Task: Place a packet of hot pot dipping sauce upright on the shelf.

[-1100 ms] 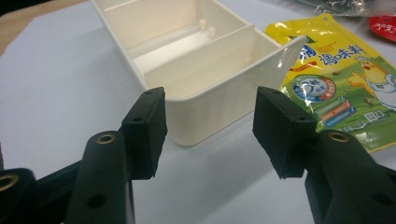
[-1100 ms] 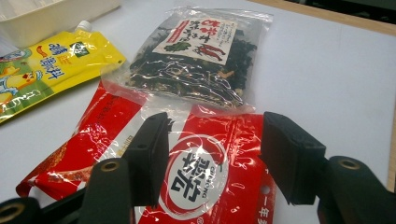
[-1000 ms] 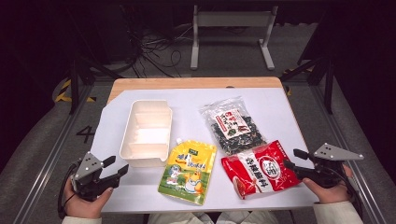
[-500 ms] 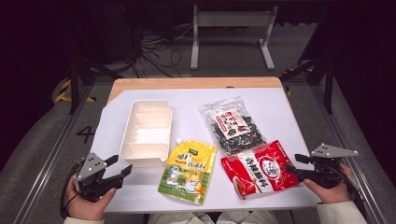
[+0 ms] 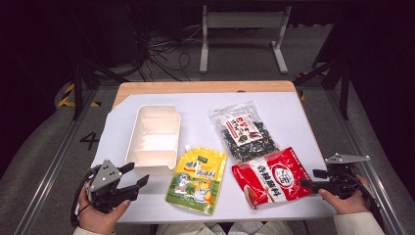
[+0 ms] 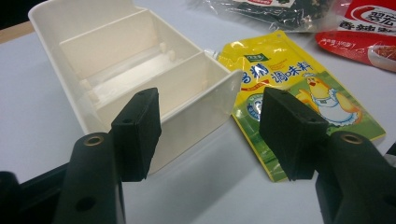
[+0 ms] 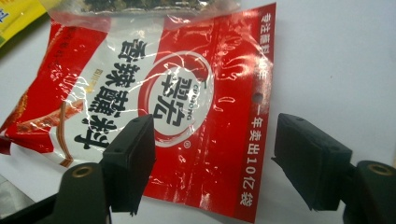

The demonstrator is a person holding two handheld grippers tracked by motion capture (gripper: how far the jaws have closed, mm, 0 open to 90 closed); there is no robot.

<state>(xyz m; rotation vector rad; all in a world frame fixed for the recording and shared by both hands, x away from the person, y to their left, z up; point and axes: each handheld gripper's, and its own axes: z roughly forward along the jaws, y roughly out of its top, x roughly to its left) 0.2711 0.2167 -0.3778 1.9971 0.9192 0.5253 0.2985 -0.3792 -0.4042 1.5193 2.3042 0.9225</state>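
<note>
The white sheet-covered table (image 5: 205,110) has bare room along its far edge and down its right margin, while the near edge is crowded: the red plastic sauce packet (image 5: 274,176) lies close to the near right corner, and the yellow spouted seasoning pouch (image 5: 198,179) reaches almost to the front edge. There is one cream plastic tray with three compartments (image 5: 153,138), one yellow pouch, one red packet and one clear bag of dark dried seaweed (image 5: 243,130), whose near end overlaps the red packet's far edge. The left gripper (image 5: 131,177) sits at the near left corner with its jaws spread wide and empty; in the left gripper view the tray's near corner (image 6: 219,98) stands just ahead of the gap, nearer the left jaw, with the yellow pouch (image 6: 299,93) beyond the right jaw. The right gripper (image 5: 313,178) rests off the right edge, jaws likewise parted and holding nothing; in the right gripper view the red packet (image 7: 187,107) lies flat below and ahead, its right edge falling between the two jaws.
</note>
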